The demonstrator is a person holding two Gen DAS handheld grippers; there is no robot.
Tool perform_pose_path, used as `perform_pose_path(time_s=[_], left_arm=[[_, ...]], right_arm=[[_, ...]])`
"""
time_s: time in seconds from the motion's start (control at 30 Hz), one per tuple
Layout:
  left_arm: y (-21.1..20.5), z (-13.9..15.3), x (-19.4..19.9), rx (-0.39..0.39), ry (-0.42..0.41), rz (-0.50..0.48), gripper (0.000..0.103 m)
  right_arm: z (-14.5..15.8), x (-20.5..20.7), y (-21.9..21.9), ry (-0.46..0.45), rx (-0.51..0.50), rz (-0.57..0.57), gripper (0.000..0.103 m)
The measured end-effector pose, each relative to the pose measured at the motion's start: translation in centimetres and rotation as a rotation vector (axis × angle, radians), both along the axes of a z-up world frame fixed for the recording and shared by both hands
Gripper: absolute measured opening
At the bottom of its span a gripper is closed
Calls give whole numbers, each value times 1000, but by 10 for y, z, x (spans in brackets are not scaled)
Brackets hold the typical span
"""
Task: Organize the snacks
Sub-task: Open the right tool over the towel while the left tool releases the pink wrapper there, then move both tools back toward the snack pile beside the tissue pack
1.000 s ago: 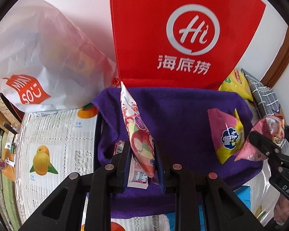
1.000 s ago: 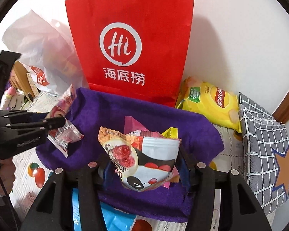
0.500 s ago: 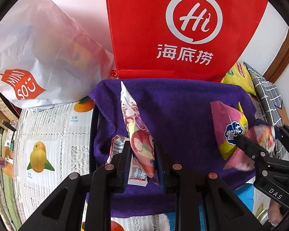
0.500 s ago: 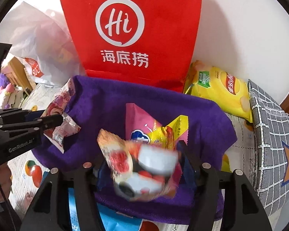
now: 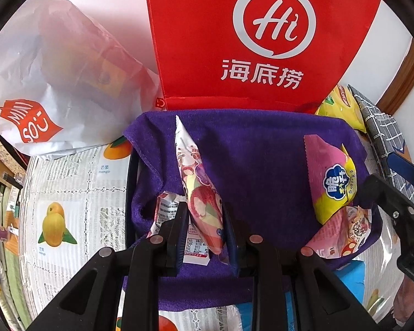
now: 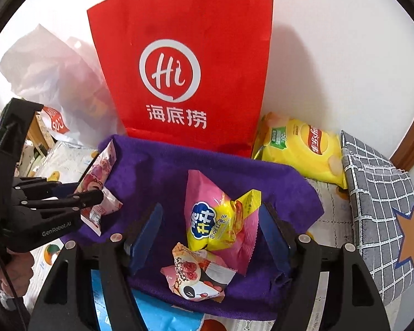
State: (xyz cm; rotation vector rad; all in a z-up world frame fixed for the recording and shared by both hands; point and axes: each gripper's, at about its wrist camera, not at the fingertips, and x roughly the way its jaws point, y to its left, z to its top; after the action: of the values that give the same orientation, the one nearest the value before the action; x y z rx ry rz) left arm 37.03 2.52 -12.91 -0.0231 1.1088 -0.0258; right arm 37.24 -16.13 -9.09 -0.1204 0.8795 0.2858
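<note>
A purple cloth (image 5: 262,165) (image 6: 157,171) lines a black-rimmed container. My left gripper (image 5: 204,215) (image 6: 96,190) is shut on an upright pink fruit snack packet (image 5: 196,182) (image 6: 102,171) over the cloth's left side; its jaws are just starting to open. A white packet (image 5: 165,212) lies under it. My right gripper (image 6: 210,209) (image 5: 383,169) is opening, and its pads touch nothing. Below it a small red-fruit packet (image 6: 198,278) (image 5: 345,231) lies loose on the cloth, against a pink and yellow packet (image 6: 215,218) (image 5: 331,182).
A tall red paper bag (image 6: 185,55) stands behind the cloth against the wall. A white plastic bag (image 5: 55,82) sits at the left. A yellow crisps bag (image 6: 303,149) and a grey checked pouch (image 6: 381,220) lie at the right. A blue packet (image 6: 157,314) lies in front.
My right gripper has opened and let go of the red-fruit packet, which dropped onto the purple cloth. The left gripper has kept its hold and stayed put.
</note>
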Motion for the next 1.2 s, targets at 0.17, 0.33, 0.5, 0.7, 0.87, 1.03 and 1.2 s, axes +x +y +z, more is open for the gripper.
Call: perform_pose_path(time_s=[0.17,0.33,0.5,0.7,0.87,1.03,1.2], left_arm=[[0,2,0,7,-2,6,25],[5,7,-1,-15,-11,17,29],[5,22,-7,-15,-70,15,43],[-3,46,-20,79,-186,7,49],[0,58,-24,47,-206,-8,50],[-7,66,-31,24,-214,-30,50],[-12,86,-47,26,-262,-71,50]], right_arm=[[2,-1,1,-10,-1,-6,72],[7,-2,-1,2,40,6,72],[17,-7,-3,-22,69,-7,72],[29,-17,2,-68,69,-36,72],[34,-43,3,-108,46,-29,72],[43,-80,-4,-132,-76,-43,72],[55,-123,-30,-162,-67,-130,72]])
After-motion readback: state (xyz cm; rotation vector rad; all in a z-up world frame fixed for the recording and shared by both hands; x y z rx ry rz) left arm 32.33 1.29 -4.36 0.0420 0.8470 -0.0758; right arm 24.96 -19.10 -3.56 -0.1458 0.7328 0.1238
